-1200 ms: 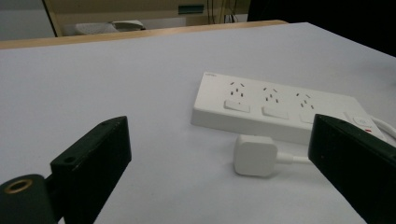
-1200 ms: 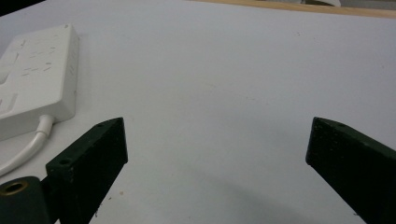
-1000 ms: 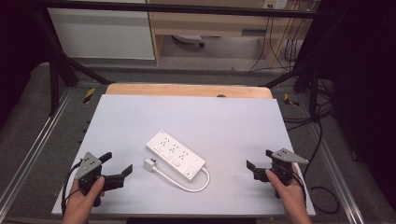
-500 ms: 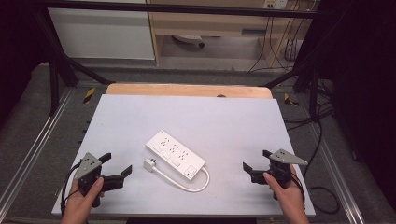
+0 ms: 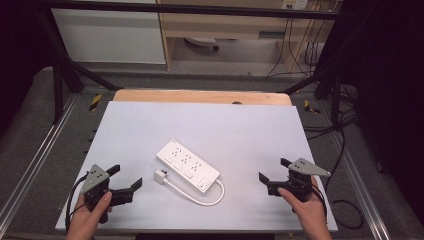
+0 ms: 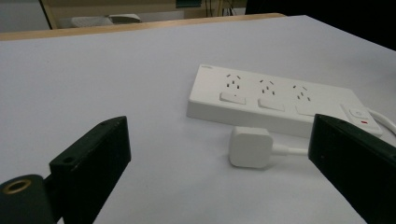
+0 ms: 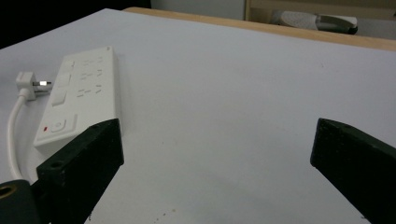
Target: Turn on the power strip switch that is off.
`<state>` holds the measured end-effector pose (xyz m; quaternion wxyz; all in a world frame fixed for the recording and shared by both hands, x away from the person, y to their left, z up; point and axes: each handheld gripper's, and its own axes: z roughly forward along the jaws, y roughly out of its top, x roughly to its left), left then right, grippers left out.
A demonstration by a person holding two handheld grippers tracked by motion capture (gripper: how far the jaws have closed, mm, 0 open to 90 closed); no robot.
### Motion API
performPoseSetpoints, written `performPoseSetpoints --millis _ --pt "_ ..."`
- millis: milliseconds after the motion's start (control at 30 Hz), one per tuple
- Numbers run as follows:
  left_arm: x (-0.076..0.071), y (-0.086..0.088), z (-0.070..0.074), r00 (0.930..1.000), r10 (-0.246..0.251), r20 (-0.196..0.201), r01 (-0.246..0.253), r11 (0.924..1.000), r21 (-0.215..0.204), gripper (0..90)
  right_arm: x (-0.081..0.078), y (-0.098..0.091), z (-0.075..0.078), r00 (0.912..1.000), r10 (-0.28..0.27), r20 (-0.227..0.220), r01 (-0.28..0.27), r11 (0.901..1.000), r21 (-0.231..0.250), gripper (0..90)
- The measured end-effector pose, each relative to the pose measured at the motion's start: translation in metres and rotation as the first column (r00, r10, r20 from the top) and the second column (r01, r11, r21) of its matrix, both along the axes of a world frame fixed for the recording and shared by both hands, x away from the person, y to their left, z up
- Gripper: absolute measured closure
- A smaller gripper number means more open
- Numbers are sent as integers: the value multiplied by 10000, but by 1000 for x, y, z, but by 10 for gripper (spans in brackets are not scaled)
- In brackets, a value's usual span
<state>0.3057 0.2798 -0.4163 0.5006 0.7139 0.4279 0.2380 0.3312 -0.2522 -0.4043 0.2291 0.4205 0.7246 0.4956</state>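
While both grippers rest low near the person's edge of the white table (image 5: 240, 125), the white power strip (image 5: 187, 165) lies flat and slantwise near the table's middle, between the two and touched by neither. Its plug (image 5: 160, 176) sits on the table just beside the strip's long side, and the white cable (image 5: 200, 199) loops from the strip's switch end round to it. To the strip's left, the left gripper (image 5: 125, 180) is held in a hand (image 5: 89, 220) with its jaws spread wide and nothing between them; in the left gripper view the plug (image 6: 250, 146) lies near, ahead of the jaws. To the strip's right, well apart from it, the right gripper (image 5: 274, 170) is likewise wide open and empty, its jaws pointing toward the strip (image 7: 81, 98).
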Motion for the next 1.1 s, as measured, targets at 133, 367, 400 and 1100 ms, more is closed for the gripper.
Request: performPoseSetpoints --millis 133,367,400,1100 --pt "1 -1 -1 10000 -25 -35 25 9999 114 58 1 5 8 9998 198 61 -198 9998 33 32" --pt "2 -1 -2 10000 9 -13 -8 9994 333 57 7 15 16 9981 612 14 -612 9981 -60 46" --pt "2 -1 -2 10000 -9 -19 10 9995 329 56 9 18 18 9972 740 -50 -740 9973 -29 46" --pt "3 -3 -4 9999 -37 -119 41 9995 322 58 27 58 41 9855 1697 -52 -1697 9854 -137 43"
